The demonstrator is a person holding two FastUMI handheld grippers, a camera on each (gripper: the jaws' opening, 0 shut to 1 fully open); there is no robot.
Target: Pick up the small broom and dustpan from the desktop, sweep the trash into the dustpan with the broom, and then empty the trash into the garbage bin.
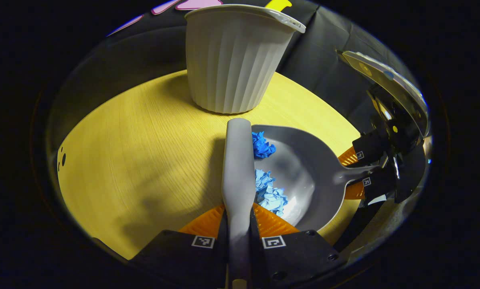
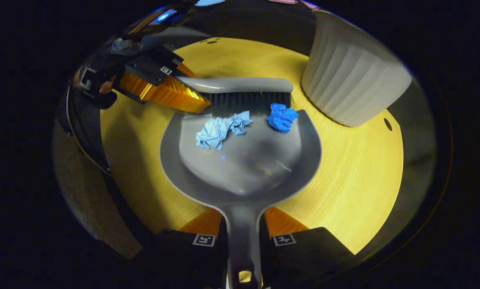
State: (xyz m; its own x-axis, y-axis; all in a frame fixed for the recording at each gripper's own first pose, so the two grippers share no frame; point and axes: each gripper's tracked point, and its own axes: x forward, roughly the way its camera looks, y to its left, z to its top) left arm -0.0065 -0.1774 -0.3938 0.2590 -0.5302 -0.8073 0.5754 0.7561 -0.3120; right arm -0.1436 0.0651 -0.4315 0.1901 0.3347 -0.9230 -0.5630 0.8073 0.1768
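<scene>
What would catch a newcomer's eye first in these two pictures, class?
Two crumpled paper balls, the dark blue wad and the pale blue wad, lying at the mouth of the grey dustpan on the yellow desktop. The broom stands right behind them. The ribbed white bin stands just beyond.

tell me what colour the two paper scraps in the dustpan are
One scrap is deep blue, the other pale blue; right gripper view.

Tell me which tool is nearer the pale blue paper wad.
Left. The left tool grips the broom, whose bristles touch the pale blue paper wad at the dustpan mouth. The right tool clamps the dustpan's handle, the whole pan away.
</scene>
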